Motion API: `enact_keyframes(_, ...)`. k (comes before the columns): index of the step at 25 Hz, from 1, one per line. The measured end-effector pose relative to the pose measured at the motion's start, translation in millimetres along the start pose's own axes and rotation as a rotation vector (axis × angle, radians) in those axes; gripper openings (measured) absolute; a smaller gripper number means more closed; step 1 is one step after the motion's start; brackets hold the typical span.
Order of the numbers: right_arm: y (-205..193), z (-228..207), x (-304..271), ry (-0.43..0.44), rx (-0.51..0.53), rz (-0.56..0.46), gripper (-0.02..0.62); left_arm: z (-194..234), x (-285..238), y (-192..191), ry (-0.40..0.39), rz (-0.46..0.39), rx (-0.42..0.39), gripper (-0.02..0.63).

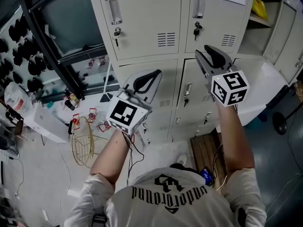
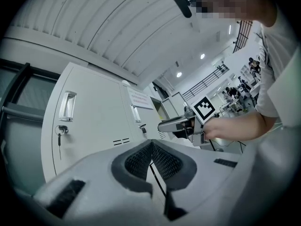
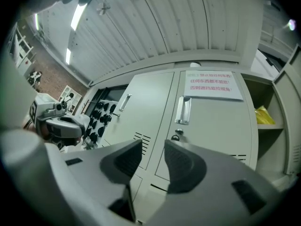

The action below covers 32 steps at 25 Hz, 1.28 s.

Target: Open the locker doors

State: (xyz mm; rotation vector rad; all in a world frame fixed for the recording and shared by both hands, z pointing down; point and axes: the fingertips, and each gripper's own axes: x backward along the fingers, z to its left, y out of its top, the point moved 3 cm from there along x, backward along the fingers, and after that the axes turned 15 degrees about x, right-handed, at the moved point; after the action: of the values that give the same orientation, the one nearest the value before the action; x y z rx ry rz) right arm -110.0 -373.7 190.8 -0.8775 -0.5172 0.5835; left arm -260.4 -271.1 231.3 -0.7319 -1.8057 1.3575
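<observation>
Both grippers are held up in front of the locker bank, clear of every surface. My left gripper (image 1: pixel 146 82) has its jaws closed tip to tip with nothing between them. My right gripper (image 1: pixel 210 54) has its jaws standing apart and empty. The upper left door (image 1: pixel 147 18) and upper right door (image 1: pixel 215 20) are closed, each with a vertical handle (image 1: pixel 113 10) and a key (image 1: pixel 117 32) hanging in the lock below it. The right gripper view lines up nearest the right door's handle (image 3: pixel 182 109), under the posted notice (image 3: pixel 214 85). The compartment (image 3: pixel 265 126) further right is already open. Risks noted: the handles look slim and shallow, so a jaw set off-centre could slide off the metal and scrape the door. The keys hang just beneath the handles, and a low approach could strike or bend one. Whether the locks are turned I cannot tell, and pulling on a locked door would strain the grip. The left jaws must part before they can take anything.
</observation>
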Motion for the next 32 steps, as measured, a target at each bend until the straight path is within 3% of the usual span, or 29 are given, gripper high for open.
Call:
enact_keyframes(16,-9.3,-58.0,-70.3,-0.016,0.0,-0.056,0.153,42.8,-53.6,-2.4,0.032,-0.02,-0.057,0.008)
enact_keyframes(32,-4.1,-62.4,-82.8,-0.049,0.019,-0.063,0.107,60.9,-64.8,-4.4,0.032,-0.038,-0.043,0.008)
